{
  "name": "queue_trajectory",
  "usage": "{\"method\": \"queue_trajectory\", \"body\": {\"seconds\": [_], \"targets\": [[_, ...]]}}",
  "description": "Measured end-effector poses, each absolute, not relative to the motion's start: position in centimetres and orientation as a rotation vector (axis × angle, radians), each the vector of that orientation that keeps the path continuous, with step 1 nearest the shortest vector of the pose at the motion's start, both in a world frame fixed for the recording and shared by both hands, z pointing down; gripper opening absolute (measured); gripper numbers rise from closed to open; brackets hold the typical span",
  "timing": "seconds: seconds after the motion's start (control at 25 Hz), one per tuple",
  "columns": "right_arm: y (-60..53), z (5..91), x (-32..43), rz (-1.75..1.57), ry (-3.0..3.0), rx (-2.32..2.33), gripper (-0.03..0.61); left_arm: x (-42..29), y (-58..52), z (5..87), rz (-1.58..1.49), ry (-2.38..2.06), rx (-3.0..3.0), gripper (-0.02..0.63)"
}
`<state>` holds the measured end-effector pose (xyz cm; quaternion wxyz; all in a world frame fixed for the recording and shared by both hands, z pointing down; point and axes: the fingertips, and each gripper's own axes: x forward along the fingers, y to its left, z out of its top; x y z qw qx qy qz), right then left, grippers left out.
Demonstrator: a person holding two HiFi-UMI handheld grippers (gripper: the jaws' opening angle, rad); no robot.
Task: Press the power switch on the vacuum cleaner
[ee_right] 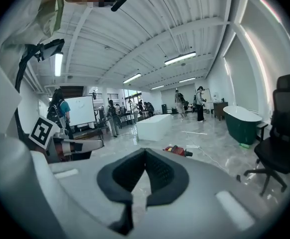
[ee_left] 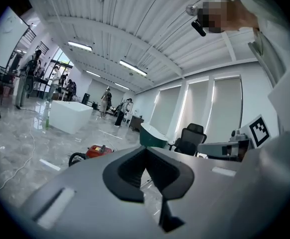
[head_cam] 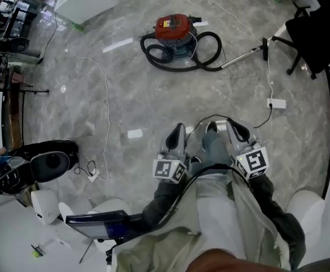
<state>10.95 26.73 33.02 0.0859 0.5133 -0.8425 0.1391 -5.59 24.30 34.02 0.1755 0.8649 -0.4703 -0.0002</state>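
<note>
The red vacuum cleaner [head_cam: 173, 28] stands on the grey marble floor far ahead, with its black hose [head_cam: 210, 43] coiled round it and its metal wand [head_cam: 243, 56] stretching right. My left gripper [head_cam: 178, 129] and right gripper [head_cam: 233, 123] are held side by side close to my body, well short of the vacuum. Both are shut with nothing between the jaws. The left gripper view shows the vacuum [ee_left: 96, 151] small and low beyond the left gripper [ee_left: 146, 150]. In the right gripper view the vacuum [ee_right: 178, 151] lies past the right gripper [ee_right: 145, 153].
A white power strip [head_cam: 276, 103] and its cables lie right of centre. A black office chair [head_cam: 318, 33] stands at the far right, black gear [head_cam: 46, 163] at the left, and a thin white cable [head_cam: 106, 109] crosses the floor. A green tub [ee_right: 242, 123], a white block [ee_right: 155, 126] and people stand beyond.
</note>
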Motion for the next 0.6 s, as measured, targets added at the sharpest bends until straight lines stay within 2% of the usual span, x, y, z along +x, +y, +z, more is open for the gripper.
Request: {"method": "queue_trajectory", "body": {"seconds": [0.28,0.44,0.6], "targets": [[37.2,32.0,4.0,0.385,-2.539,1.437,0.000,-9.5,35.6,34.3,-0.009,-1.307,2.427,0.006],[39.3,30.0,-0.2,0.322,-2.603,1.359,0.000,-11.7,37.5,32.6,-0.065,-1.345,2.417,0.006],[39.8,28.0,-0.5,0.245,-2.656,1.338,0.000,-11.1,38.5,29.9,-0.154,-1.374,2.429,0.006]]}}
